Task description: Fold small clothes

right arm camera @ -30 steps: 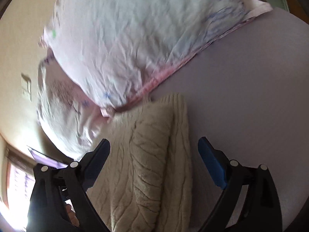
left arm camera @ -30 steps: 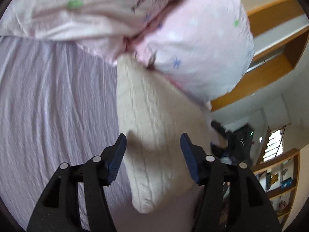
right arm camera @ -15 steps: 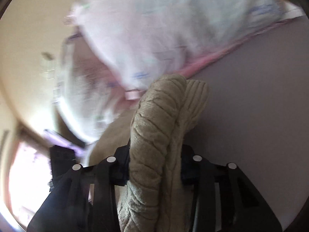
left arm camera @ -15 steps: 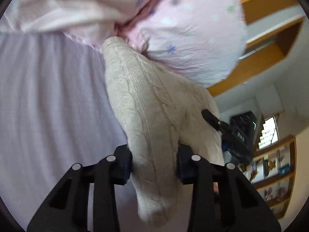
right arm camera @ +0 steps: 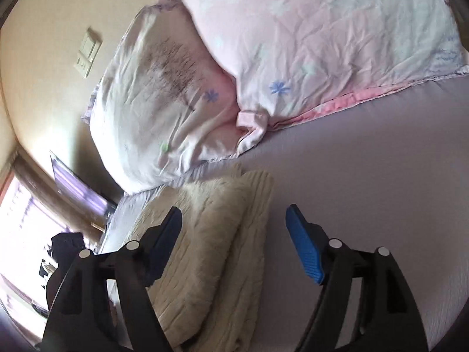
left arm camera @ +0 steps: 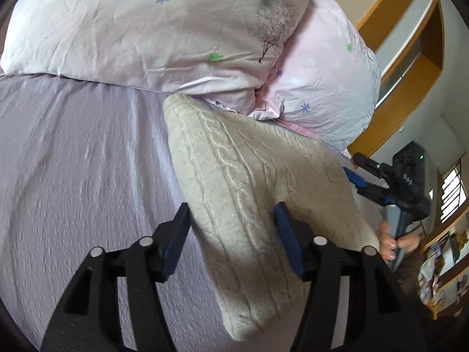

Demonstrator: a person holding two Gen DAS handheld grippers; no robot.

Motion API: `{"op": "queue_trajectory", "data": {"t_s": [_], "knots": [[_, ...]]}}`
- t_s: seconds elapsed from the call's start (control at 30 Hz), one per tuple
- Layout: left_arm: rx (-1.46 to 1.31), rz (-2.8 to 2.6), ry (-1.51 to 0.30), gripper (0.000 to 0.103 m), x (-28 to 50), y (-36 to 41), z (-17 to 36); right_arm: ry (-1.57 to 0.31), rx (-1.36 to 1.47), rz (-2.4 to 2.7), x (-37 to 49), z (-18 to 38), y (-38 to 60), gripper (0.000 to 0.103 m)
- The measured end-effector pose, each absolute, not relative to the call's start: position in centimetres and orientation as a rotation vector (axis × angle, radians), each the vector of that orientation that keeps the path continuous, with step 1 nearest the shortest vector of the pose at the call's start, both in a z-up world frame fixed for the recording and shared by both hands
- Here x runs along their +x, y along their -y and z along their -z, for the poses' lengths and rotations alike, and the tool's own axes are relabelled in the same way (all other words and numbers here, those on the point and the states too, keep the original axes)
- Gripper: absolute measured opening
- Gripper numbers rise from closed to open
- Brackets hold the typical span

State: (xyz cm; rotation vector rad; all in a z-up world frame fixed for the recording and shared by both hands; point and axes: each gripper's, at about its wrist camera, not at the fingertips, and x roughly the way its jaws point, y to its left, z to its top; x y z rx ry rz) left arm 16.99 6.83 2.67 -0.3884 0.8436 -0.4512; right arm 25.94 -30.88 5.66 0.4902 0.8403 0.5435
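Note:
A folded cream cable-knit sweater (left arm camera: 249,182) lies on the lilac bed sheet (left arm camera: 73,176), its far end against the pillows. My left gripper (left arm camera: 231,234) is open, its blue pads either side of the sweater's near part without squeezing it. In the right wrist view the same sweater (right arm camera: 211,249) lies folded in layers at lower left. My right gripper (right arm camera: 234,234) is open wide over its right edge and holds nothing. The right gripper also shows in the left wrist view (left arm camera: 360,176), beside the sweater's far side.
Two pale pink flowered pillows (left arm camera: 176,35) (right arm camera: 307,58) lie at the head of the bed, touching the sweater's far end. Wooden shelves (left arm camera: 410,38) are on the right wall. A wall switch (right arm camera: 88,52) and a window (right arm camera: 26,234) are at the left.
Both grippers were shut on the sweater half a second ago; both have now opened and let it go. The sweater now rests folded on the sheet.

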Motion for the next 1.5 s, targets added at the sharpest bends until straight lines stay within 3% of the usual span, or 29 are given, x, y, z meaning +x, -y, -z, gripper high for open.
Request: {"op": "queue_trajectory", "data": {"t_s": [0.07, 0.1, 0.2, 0.5, 0.57, 0.63, 0.77, 0.8, 0.9, 0.93, 1.0, 1.03, 1.07, 1.17, 1.3, 1.37, 1.4, 1.5], "knots": [[-0.407, 0.46, -0.861, 0.065, 17.3, -7.1, -2.3, -0.894, 0.381, -0.533, 26.0, -5.2, 28.6, 0.055], [-0.42, 0.457, -0.867, 0.067, 17.5, -7.4, -2.1, -0.917, 0.32, -0.535, 26.1, -4.8, 27.2, 0.023], [-0.417, 0.445, -0.876, 0.069, 17.9, -6.9, -1.9, -0.836, 0.179, -0.459, 25.6, -5.5, 25.0, 0.013], [-0.383, 0.458, -0.873, 0.069, 18.1, -6.0, -1.5, -0.853, 0.096, -0.31, 28.1, -3.3, 25.2, 0.01], [-0.358, 0.436, -0.843, 0.069, 17.6, -6.1, -2.4, -0.803, 0.143, -0.326, 26.7, -5.1, 26.1, 0.013], [-0.33, 0.413, -0.763, 0.069, 16.0, -6.6, -4.2, -0.741, 0.196, -0.339, 24.7, -6.9, 27.2, 0.024], [-0.281, 0.448, -0.636, 0.078, 12.8, -6.0, -7.7, -0.644, 0.203, -0.525, 19.1, -10.5, 27.0, 0.025], [-0.264, 0.476, -0.621, 0.08, 12.0, -5.3, -8.2, -0.644, 0.142, -0.547, 17.7, -10.8, 26.0, 0.028], [-0.173, 0.56, -0.64, 0.083, 10.4, -1.9, -8.5, -0.687, 0.014, -0.435, 16.5, -9.9, 24.5, 0.063], [-0.122, 0.569, -0.666, 0.083, 10.2, -0.3, -8.1, -0.706, 0.028, -0.421, 16.7, -9.3, 24.7, 0.065], [-0.052, 0.559, -0.705, 0.083, 10.3, 1.4, -7.0, -0.787, 0.131, -0.434, 17.7, -7.8, 25.8, 0.061], [-0.003, 0.534, -0.751, 0.083, 10.7, 2.3, -6.0, -0.824, 0.159, -0.442, 18.0, -6.9, 26.1, 0.032], [0.017, 0.522, -0.787, 0.082, 11.0, 2.6, -5.2, -0.889, 0.153, -0.417, 18.5, -5.5, 26.1, 0.019], [0.009, 0.524, -0.84, 0.078, 11.2, 2.3, -3.9, -0.927, 0.183, -0.37, 18.6, -3.5, 26.8, 0.02], [-0.045, 0.531, -0.822, 0.08, 9.5, 1.1, -4.6, -0.814, 0.165, -0.339, 16.6, -5.6, 27.2, 0.036], [-0.085, 0.525, -0.803, 0.086, 8.2, 0.1, -5.1, -0.757, 0.186, -0.37, 15.0, -6.5, 27.4, 0.067], [-0.101, 0.497, -0.796, 0.093, 7.7, -0.3, -5.3, -0.735, 0.196, -0.376, 14.0, -6.9, 27.7, 0.098], [-0.122, 0.319, -0.799, 0.101, 6.1, -1.1, -5.3, -0.704, 0.173, -0.343, 12.2, -7.3, 27.7, 0.102]]}}
